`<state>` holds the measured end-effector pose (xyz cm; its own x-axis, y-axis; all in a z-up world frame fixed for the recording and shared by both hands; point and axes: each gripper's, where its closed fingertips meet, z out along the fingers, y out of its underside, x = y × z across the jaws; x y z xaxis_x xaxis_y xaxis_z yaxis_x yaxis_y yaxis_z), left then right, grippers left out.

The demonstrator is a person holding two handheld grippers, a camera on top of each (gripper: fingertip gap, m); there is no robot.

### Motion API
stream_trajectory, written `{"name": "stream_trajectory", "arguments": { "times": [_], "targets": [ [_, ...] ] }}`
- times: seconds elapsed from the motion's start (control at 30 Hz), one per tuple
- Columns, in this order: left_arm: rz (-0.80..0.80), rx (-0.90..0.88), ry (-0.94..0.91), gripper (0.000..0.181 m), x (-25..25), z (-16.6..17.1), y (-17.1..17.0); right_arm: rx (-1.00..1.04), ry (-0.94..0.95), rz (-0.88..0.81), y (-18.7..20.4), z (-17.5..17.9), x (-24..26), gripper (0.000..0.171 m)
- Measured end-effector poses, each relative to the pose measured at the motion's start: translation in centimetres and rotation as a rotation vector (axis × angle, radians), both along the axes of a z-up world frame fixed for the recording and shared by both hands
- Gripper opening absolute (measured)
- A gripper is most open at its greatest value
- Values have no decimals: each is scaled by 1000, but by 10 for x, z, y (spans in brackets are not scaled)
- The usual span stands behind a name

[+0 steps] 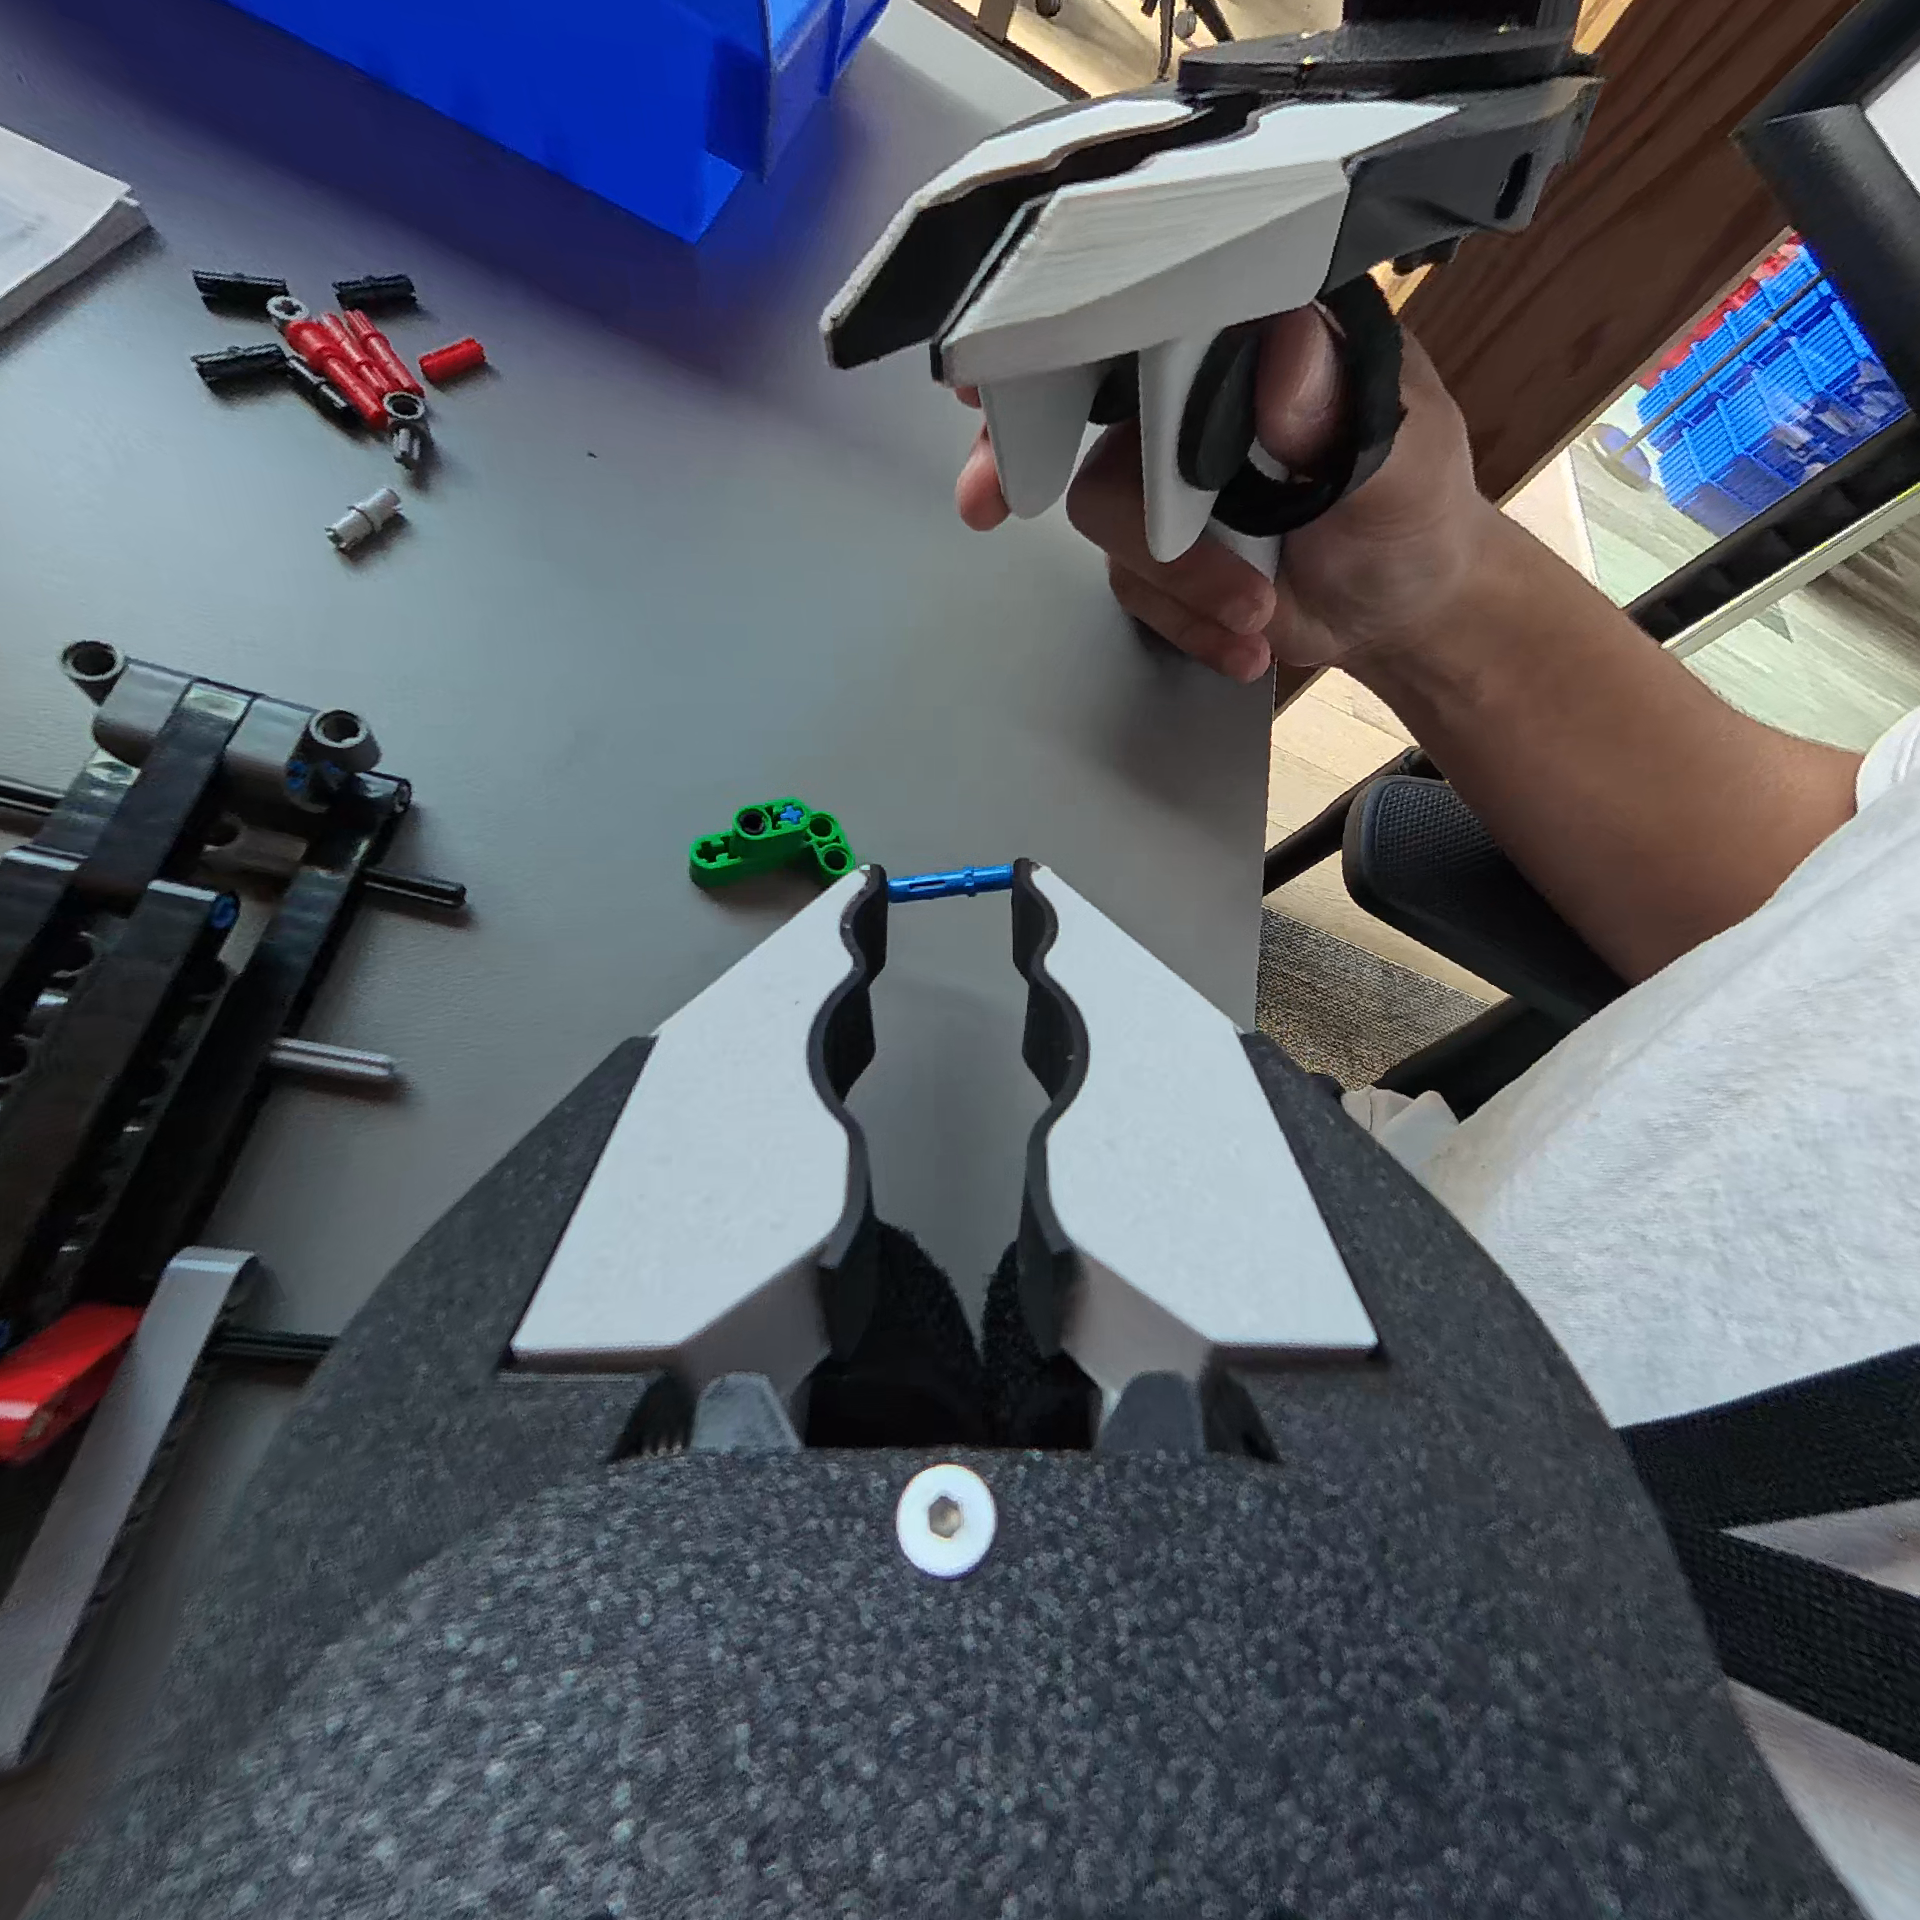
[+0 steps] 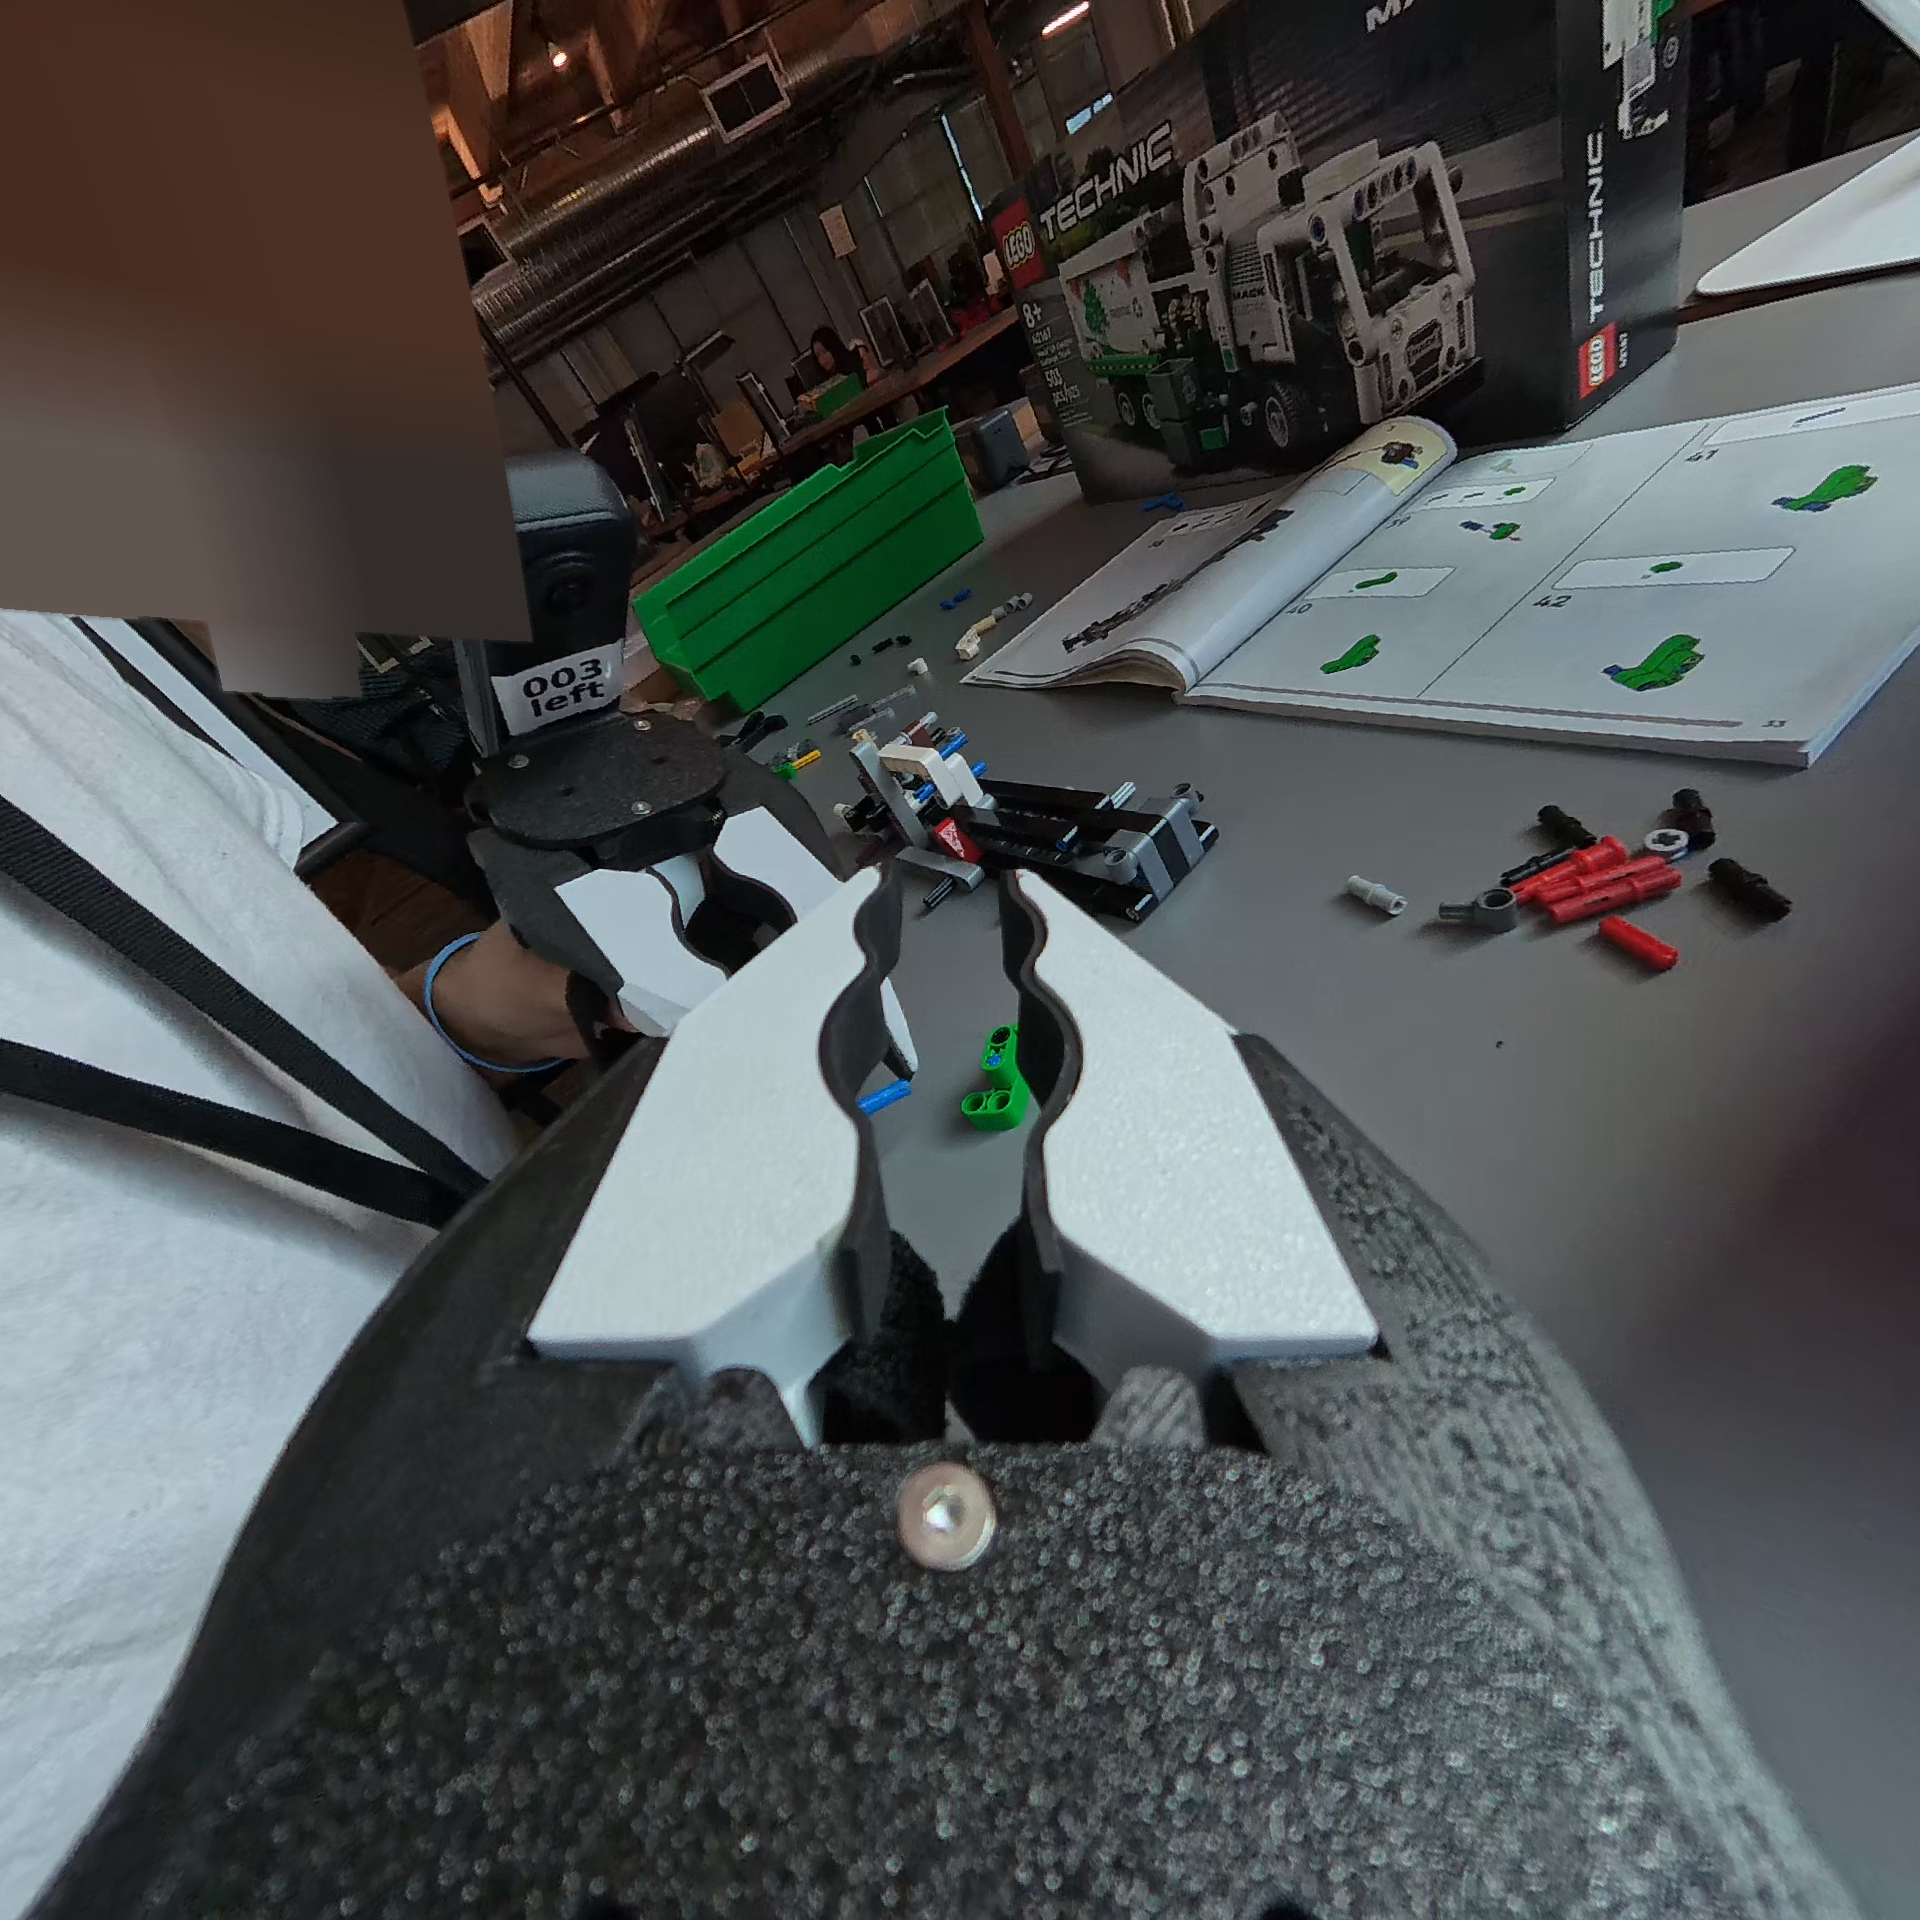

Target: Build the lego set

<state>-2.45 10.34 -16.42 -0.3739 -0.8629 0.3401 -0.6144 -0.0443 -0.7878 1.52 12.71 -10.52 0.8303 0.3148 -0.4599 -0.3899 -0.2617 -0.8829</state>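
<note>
Your left gripper (image 1: pixel 951 878) grasps a small blue pin (image 1: pixel 948 883) crosswise at its fingertips, just above the grey table (image 1: pixel 644 582); the green bent piece (image 1: pixel 774 836) lies right beside it; your right gripper (image 2: pixel 943 883) hovers above, jaws parted and empty; the dark chassis (image 2: pixel 1049 821) and red pins (image 2: pixel 1600 878) sit farther off.

White-fingered, black-padded hand-held gripper (image 1: pixel 951 883); white shirt (image 1: pixel 1662 1195)
</note>
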Motion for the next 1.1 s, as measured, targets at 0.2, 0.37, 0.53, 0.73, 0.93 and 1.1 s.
{"name": "stream_trajectory", "arguments": {
  "times": [0.2, 0.37, 0.53, 0.73, 0.93, 1.1],
  "targets": [
    [-5, -38, 13, 22, 0, 0, 0, 0, 2, 0, 0, 0, 0, 18],
    [-2, -69, 12, 22, 1, 3, 1, 1, 3, 0, 0, 0, 0, 18],
    [-2, -72, 13, 22, 0, 3, 1, -2, 5, 1, 0, 0, 0, 18],
    [-2, -69, 14, 22, 0, 2, 2, -2, 4, 2, 0, 0, 0, 18],
    [9, -284, 11, 22, 3, 24, 1, 25, -173, 177, -9, -2, -38, 15],
    [5, -551, 50, 21, 5, 39, 2, 81, -416, 78, -6, 1, -50, 16]
  ]
}}
